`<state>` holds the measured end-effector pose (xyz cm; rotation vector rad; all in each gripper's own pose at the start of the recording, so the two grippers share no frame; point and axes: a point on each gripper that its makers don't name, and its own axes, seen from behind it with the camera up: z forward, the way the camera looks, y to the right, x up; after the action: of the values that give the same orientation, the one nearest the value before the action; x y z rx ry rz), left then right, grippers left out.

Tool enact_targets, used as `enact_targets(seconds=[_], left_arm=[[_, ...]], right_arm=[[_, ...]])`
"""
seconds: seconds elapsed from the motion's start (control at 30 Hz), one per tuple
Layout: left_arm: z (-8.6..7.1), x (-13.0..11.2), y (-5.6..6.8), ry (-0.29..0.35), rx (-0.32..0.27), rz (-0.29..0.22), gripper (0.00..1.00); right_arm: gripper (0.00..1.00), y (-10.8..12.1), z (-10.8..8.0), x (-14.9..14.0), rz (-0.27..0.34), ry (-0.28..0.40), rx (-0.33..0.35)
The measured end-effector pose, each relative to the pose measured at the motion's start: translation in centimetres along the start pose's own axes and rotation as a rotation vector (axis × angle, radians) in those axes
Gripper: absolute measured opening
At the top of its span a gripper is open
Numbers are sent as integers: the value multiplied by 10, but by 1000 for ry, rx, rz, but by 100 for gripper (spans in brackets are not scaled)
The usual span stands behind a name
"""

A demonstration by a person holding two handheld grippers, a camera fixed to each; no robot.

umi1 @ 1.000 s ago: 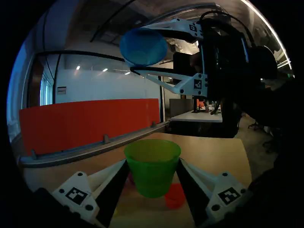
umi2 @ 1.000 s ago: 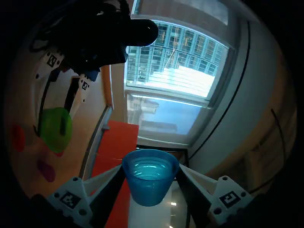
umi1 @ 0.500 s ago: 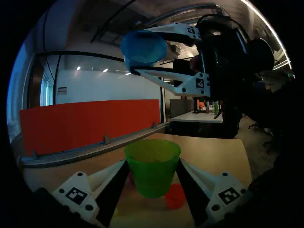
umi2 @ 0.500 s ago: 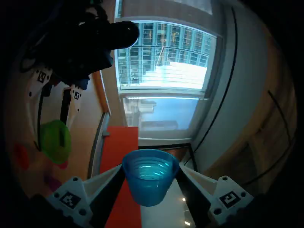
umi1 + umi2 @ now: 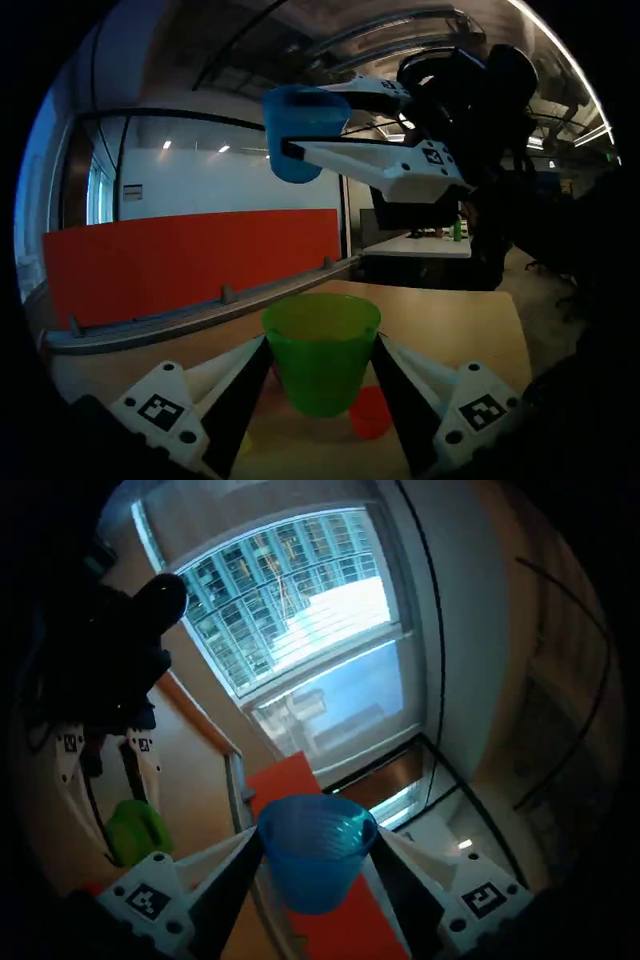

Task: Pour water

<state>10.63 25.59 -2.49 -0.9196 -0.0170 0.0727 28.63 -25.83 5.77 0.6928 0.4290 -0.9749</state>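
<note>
The left gripper [image 5: 320, 346] presses both fingers on a green cup [image 5: 322, 364], one on each side, low over the tabletop [image 5: 460, 320] and away from its far edge. A small red thing [image 5: 370, 412] lies just beside the cup. The right gripper [image 5: 316, 854] clamps a blue cup [image 5: 314, 872] in the same way, high above the green cup.
</note>
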Motion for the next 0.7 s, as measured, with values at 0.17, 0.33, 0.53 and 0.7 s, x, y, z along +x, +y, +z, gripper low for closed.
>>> enact_targets(seconds=[0.17,0.33,0.53,0.7], left_arm=[[0,1,1,1,-1,2,82],[0,1,0,-1,0,5,82],[0,1,1,-1,0,7,82],[0,2,1,-1,0,9,82]], right_arm=[[91,-6,-3,7,186,3,22],[90,-14,-5,14,361,3,65],[90,-28,-9,25,570,11,129],[90,-33,-10,31,707,18,164]])
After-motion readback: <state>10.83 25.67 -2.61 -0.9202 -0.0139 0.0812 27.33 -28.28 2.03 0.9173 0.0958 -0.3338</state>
